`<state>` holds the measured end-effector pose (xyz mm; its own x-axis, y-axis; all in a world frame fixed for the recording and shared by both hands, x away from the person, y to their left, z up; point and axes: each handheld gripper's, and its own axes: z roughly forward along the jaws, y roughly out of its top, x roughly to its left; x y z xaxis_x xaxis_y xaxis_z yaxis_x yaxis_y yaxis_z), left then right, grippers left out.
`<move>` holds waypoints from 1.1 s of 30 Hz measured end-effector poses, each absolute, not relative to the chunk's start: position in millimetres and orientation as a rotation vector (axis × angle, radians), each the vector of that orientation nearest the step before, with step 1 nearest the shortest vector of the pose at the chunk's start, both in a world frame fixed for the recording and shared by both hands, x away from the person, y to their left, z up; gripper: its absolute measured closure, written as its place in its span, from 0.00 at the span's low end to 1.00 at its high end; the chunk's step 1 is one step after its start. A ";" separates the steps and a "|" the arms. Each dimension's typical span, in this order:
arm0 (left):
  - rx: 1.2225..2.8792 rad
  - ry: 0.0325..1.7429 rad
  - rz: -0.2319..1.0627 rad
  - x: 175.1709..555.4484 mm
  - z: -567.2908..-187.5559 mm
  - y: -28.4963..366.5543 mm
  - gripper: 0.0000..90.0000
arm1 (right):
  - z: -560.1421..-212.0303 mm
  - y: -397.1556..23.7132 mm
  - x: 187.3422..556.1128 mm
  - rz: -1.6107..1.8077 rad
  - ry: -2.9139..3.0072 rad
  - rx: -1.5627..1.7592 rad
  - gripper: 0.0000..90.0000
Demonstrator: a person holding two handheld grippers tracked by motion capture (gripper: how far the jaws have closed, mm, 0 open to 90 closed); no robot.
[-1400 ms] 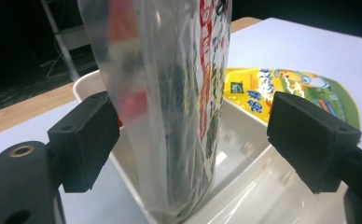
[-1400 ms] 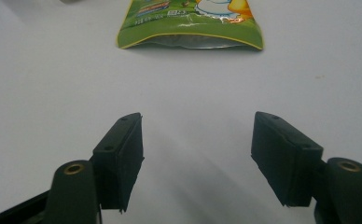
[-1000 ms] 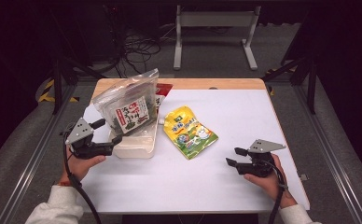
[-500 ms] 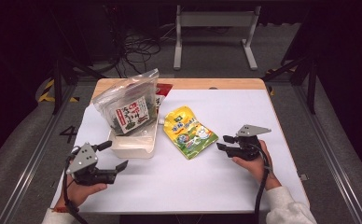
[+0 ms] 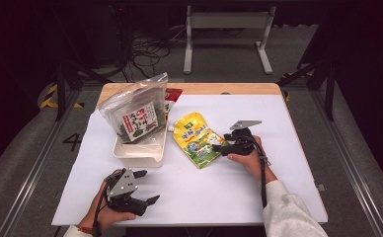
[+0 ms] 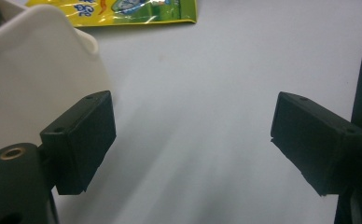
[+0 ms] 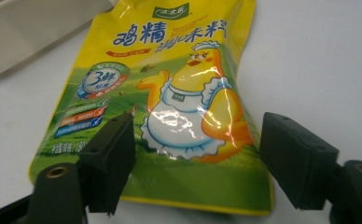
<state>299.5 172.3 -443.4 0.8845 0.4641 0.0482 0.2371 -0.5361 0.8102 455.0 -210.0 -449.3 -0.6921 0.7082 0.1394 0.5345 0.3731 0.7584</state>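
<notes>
Two hand-held grippers work over the white tabletop (image 5: 278, 123). The right hand-held gripper (image 7: 195, 163) has just been opening its jaws and now holds them spread around the yellow chicken-seasoning pouch (image 7: 170, 93), which lies flat beside the white tray (image 5: 139, 150), probably to seize its bottom edge. The left hand-held gripper (image 6: 191, 140) rests spread and empty, out of the way.

Bench (image 5: 278, 197): open passage along near and right sides; tray (image 5: 137, 153) with bag (image 5: 135, 111) blocks left-centre, pouch (image 5: 199, 140) beside it.
</notes>
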 end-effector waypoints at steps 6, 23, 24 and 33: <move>2.207 0.476 0.279 299.6 -452.1 163.3 0.16 | -453.4 -205.0 471.2 1.223 2.509 1.216 0.17; 2.207 0.464 0.200 305.9 -455.0 152.2 0.17 | -446.2 -204.1 453.4 1.169 2.664 1.063 0.64; 2.208 0.467 0.196 306.7 -455.3 151.8 0.17 | -446.3 -203.4 451.4 1.170 2.662 1.047 0.66; 2.184 0.492 0.145 311.9 -459.3 149.3 0.16 | -449.3 -196.5 420.8 1.218 2.630 0.889 0.72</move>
<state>311.9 149.3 -459.3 0.9152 0.3970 -0.0694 0.2958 -0.5447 0.7847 420.8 -196.5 -449.3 -0.8227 0.5512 0.1395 0.4630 0.5071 0.7270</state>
